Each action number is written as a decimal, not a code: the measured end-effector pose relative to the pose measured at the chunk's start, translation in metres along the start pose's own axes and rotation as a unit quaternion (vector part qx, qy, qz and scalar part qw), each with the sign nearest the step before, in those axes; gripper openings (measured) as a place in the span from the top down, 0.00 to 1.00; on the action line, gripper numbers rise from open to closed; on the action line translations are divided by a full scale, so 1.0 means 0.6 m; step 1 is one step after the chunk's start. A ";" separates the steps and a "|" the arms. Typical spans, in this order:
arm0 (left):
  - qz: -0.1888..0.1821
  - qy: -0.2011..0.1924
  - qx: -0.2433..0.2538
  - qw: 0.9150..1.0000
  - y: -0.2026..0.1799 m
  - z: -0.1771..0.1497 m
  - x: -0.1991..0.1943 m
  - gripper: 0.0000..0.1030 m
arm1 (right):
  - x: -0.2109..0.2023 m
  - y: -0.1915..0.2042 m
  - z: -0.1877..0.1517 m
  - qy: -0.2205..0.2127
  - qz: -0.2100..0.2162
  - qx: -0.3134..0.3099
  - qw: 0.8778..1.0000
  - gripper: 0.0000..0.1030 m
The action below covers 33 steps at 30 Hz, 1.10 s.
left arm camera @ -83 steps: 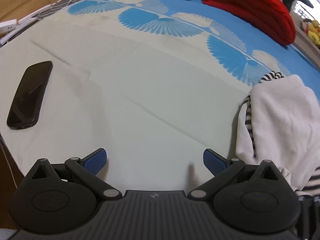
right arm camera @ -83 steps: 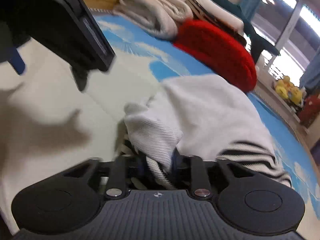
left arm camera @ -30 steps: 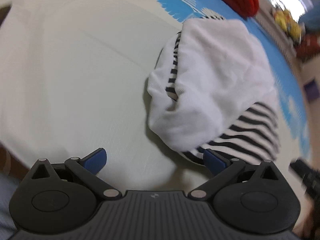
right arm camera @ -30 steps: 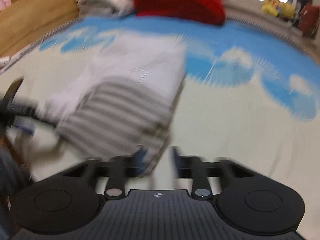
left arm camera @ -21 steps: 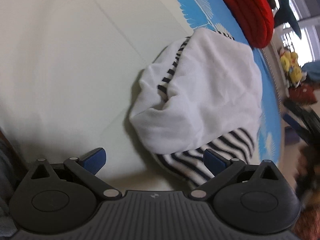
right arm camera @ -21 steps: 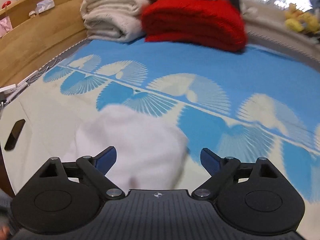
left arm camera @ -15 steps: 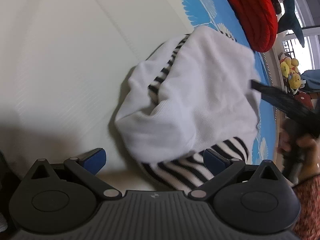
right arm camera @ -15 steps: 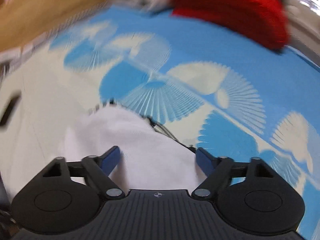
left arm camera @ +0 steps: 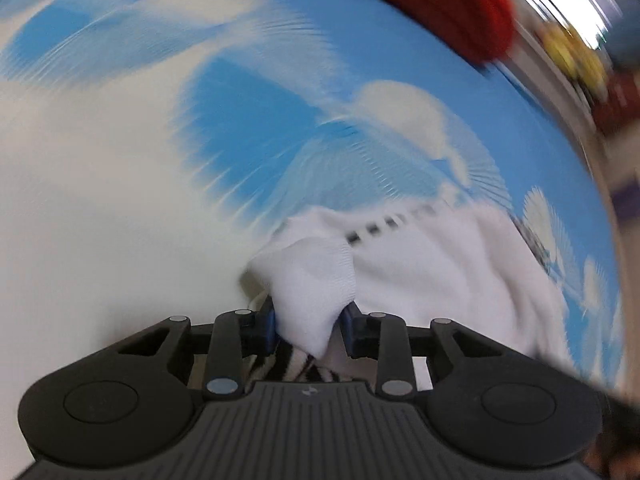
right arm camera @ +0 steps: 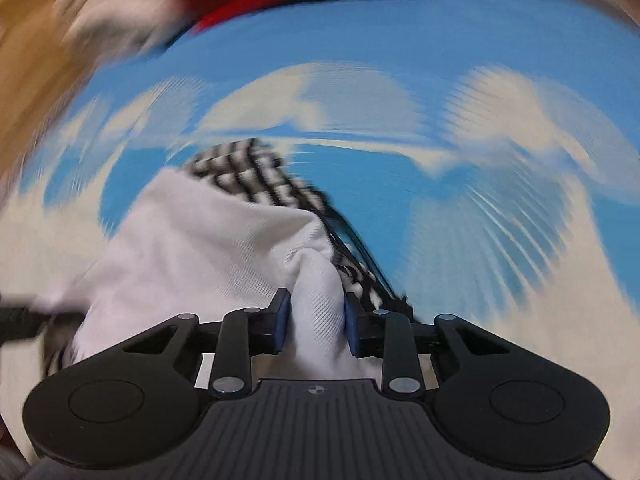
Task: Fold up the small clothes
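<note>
Garment (right arm camera: 200, 240) of white knit with black-and-white striped parts lies bunched on the blue-and-cream patterned bedspread (right arm camera: 500, 184), nowhere near a tidy fold. Left gripper (left arm camera: 310, 326) and right gripper (right arm camera: 314, 326) are each closing on a pinch of its white cloth. Judged from this, folding has barely begun.

Black tongs (left arm camera: 310, 326), blue pads (right arm camera: 282, 320)
</note>
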State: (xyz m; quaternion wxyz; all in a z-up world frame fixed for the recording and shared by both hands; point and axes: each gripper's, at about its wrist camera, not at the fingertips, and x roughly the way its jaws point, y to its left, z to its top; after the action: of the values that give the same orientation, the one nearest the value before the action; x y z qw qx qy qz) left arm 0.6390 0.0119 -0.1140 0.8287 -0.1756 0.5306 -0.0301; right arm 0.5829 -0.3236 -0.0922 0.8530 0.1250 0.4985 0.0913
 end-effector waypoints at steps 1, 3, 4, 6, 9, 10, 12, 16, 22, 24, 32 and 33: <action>-0.008 0.004 0.019 1.000 -0.025 0.025 0.021 0.67 | -0.015 -0.028 -0.023 -0.007 0.009 0.044 0.999 0.71; -0.021 -0.002 0.055 0.998 -0.084 0.062 0.056 0.67 | -0.039 -0.074 -0.079 -0.020 0.037 0.126 0.991 0.69; -0.016 -0.012 0.075 0.997 -0.110 0.069 0.067 0.67 | -0.050 -0.088 -0.107 -0.027 0.051 0.157 0.986 0.69; -0.009 -0.023 0.101 0.995 -0.153 0.074 0.088 0.66 | -0.062 -0.103 -0.149 -0.047 0.072 0.192 0.978 0.69; 0.018 -0.030 0.105 0.994 -0.165 0.082 0.103 0.54 | -0.066 -0.094 -0.159 -0.066 0.063 0.182 0.979 0.69; 0.023 -0.038 0.102 0.994 -0.158 0.089 0.101 0.45 | -0.069 -0.089 -0.156 -0.080 0.056 0.165 0.981 0.68; 0.031 -0.063 0.090 0.993 -0.128 0.100 0.082 0.21 | -0.068 -0.087 -0.155 -0.090 0.050 0.153 0.983 0.65; 0.046 -0.111 0.063 0.991 -0.059 0.097 -0.002 0.04 | -0.076 -0.089 -0.145 -0.100 0.033 0.158 0.982 0.54; 0.018 -0.123 0.129 0.984 0.025 -0.043 -0.153 0.00 | -0.178 -0.019 -0.165 -0.163 -0.008 0.029 0.986 0.24; 0.011 -0.111 0.183 0.977 0.043 -0.109 -0.171 0.00 | -0.197 0.006 -0.206 -0.150 0.001 -0.004 0.989 0.21; 0.084 -0.092 0.370 0.921 0.015 -0.237 -0.078 0.01 | -0.105 0.061 -0.298 -0.106 -0.107 -0.155 0.976 0.34; 0.078 -0.098 0.366 0.922 0.010 -0.234 -0.071 0.03 | -0.095 0.061 -0.296 -0.109 -0.115 -0.157 0.975 0.43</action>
State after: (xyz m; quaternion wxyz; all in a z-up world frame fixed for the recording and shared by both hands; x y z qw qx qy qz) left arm 0.4946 -0.0087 -0.1318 0.8826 0.1800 0.4110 -0.1403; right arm 0.3988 -0.2834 -0.1177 0.9159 -0.0592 0.3932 0.0554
